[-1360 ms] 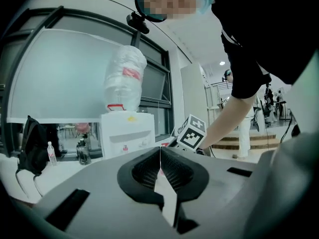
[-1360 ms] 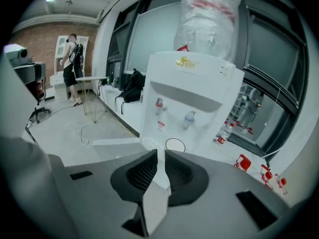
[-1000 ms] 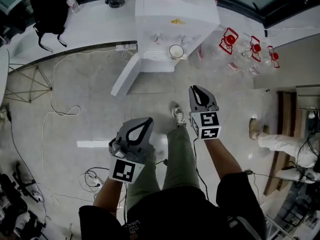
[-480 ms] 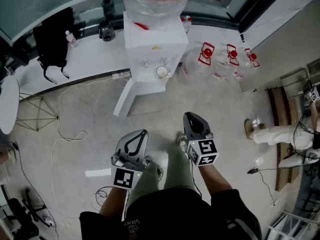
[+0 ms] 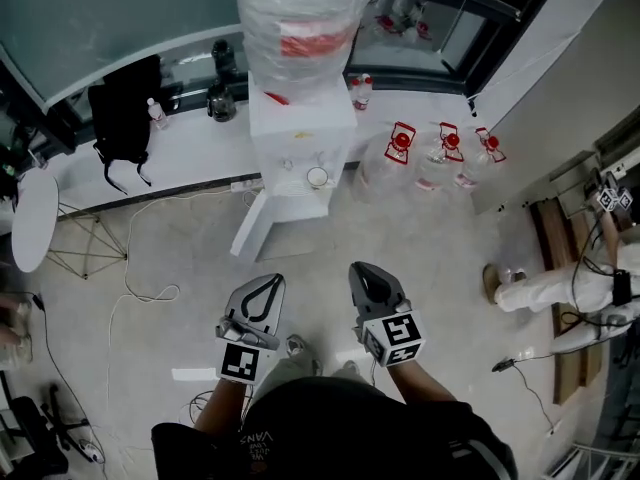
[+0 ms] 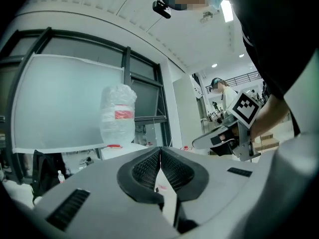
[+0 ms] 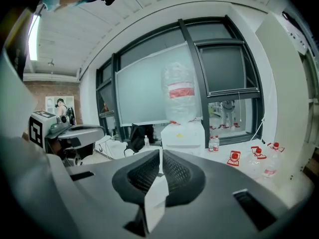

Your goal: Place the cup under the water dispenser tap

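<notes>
A white cup (image 5: 317, 177) stands on the drip tray of the white water dispenser (image 5: 300, 118), just below its taps. A plastic-wrapped bottle (image 5: 300, 23) tops the dispenser. Both grippers hang well short of it over the floor, in front of the person's body. My left gripper (image 5: 270, 281) is shut with nothing in it, and its meshed pads (image 6: 149, 166) meet. My right gripper (image 5: 362, 268) is likewise shut and empty, its pads (image 7: 174, 171) touching. In the right gripper view the dispenser (image 7: 183, 133) stands straight ahead; the cup is hidden behind the jaws.
The dispenser's lower door (image 5: 255, 223) hangs open to the left. Spare red-capped water bottles (image 5: 430, 158) lie to its right on the white ledge (image 5: 190, 163). A black backpack (image 5: 122, 118) and a kettle (image 5: 221, 101) sit further left. Cables (image 5: 130, 268) trail on the floor. A person (image 5: 570, 288) stands at the right.
Both grippers have risen and stayed shut and empty. The head view has pulled back, so the dispenser and cup look smaller and farther away.
</notes>
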The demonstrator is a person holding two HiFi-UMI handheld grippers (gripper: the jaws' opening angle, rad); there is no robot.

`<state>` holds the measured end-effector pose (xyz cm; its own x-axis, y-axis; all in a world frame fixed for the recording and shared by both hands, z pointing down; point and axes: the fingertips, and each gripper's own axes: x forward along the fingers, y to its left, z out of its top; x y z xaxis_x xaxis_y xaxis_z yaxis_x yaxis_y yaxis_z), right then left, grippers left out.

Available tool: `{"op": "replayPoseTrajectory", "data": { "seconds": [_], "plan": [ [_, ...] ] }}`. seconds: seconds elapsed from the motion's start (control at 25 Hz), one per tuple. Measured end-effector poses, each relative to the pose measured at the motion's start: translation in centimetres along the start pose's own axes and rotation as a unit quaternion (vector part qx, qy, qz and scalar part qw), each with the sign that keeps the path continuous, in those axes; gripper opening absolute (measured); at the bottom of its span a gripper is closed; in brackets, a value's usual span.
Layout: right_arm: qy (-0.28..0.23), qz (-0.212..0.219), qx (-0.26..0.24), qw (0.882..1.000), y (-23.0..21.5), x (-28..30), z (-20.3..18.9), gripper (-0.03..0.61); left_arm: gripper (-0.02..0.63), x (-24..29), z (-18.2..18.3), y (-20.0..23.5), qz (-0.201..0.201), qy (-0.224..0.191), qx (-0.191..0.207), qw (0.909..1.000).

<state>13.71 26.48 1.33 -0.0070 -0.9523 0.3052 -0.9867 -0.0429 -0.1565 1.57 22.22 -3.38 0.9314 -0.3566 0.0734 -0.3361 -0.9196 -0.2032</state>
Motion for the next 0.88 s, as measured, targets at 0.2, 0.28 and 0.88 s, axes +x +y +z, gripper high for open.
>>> {"op": "replayPoseTrajectory", "data": {
  "seconds": [0.2, 0.28, 0.88],
  "plan": [
    [-0.015, 0.019, -0.002, 1.0, 0.4, -4.9, 2.1, 0.048, 0.02, -2.0, 3.0, -2.6, 0.023, -0.009, -0.011, 0.9996],
    [-0.018, 0.024, -0.008, 1.0, 0.2, -6.9, 2.5, 0.048, 0.02, -2.8, 3.8, -3.8, 0.036, -0.011, -0.021, 0.9991],
    [-0.026, 0.043, -0.02, 0.999, 0.8, -17.0, 0.8, 0.044, 0.02, -7.6, 6.0, -12.4, 0.077, -0.005, -0.051, 0.9957]
  ]
}}
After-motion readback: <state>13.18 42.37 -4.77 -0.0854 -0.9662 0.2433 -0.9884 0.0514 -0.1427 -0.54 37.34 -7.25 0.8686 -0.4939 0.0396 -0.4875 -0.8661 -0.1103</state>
